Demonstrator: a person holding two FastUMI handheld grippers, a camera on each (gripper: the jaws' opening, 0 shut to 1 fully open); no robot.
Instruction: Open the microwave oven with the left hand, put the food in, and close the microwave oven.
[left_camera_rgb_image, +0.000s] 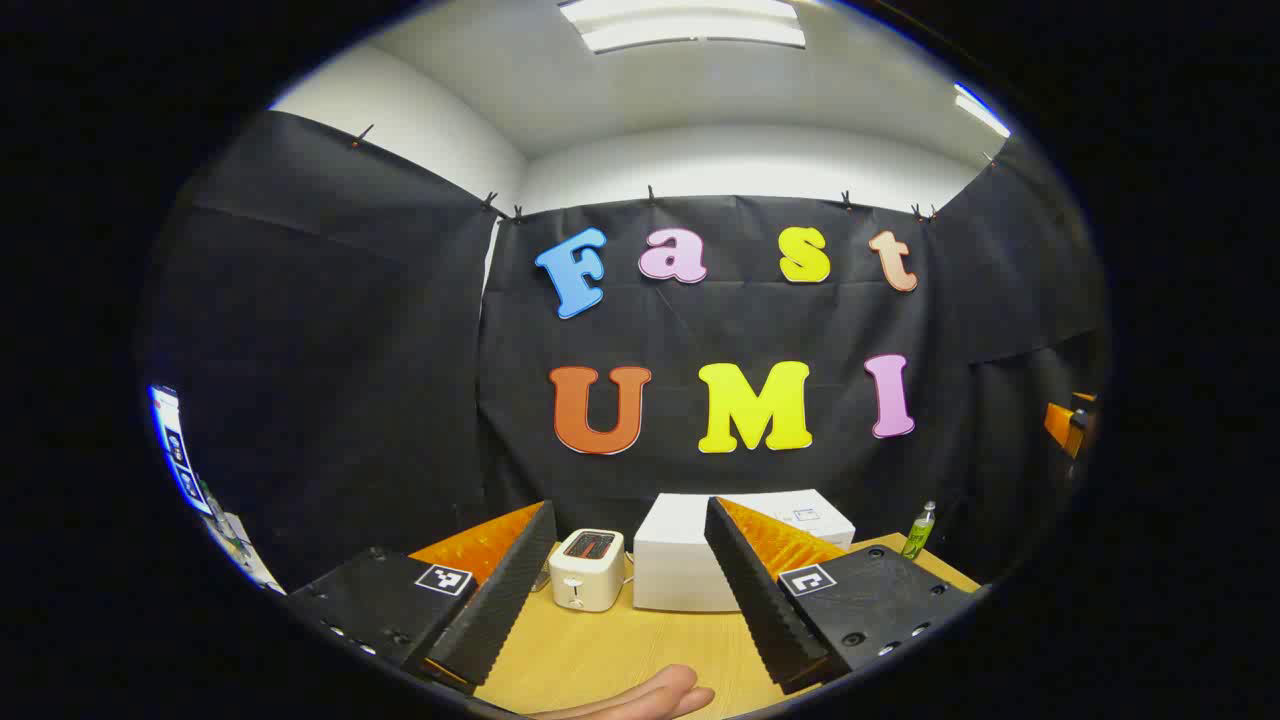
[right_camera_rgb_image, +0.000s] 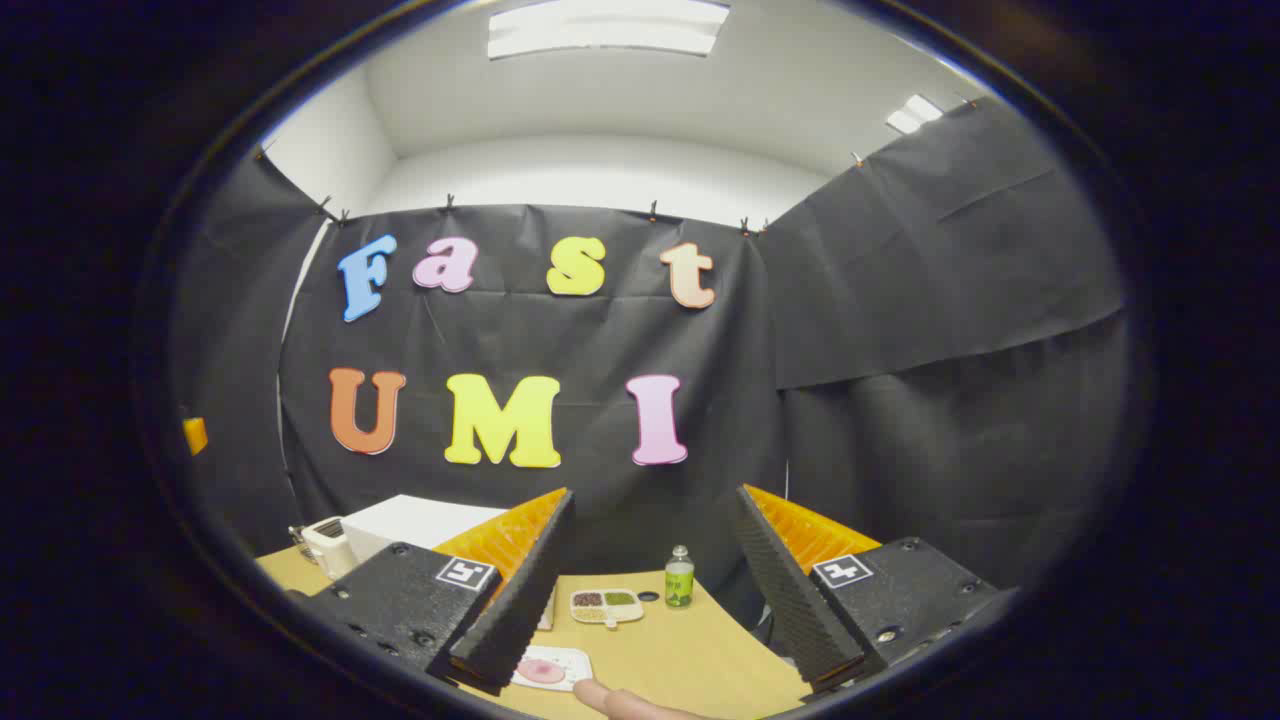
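My left gripper (left_camera_rgb_image: 630, 590) is wide open, holding nothing, above the light wooden counter (left_camera_rgb_image: 600, 650). The white boxy microwave oven (left_camera_rgb_image: 690, 560) sits straight ahead past its fingers, with a small white toaster (left_camera_rgb_image: 588, 568) just left of it. My right gripper (right_camera_rgb_image: 650, 600) also gapes empty. The white plate with pink food (right_camera_rgb_image: 548, 668) lies just below its left finger, and a white divided tray (right_camera_rgb_image: 606, 604) and a small green bottle (right_camera_rgb_image: 679, 578) sit ahead between the fingers.

The left gripper's (left_camera_rgb_image: 630, 590) right finger hid the microwave oven's (left_camera_rgb_image: 690, 560) right front. A hand (left_camera_rgb_image: 640, 697) below the fingertips was cut off by the lower edge. Beyond the right gripper (right_camera_rgb_image: 650, 600), the divided tray's (right_camera_rgb_image: 606, 604) contents were too small to identify.
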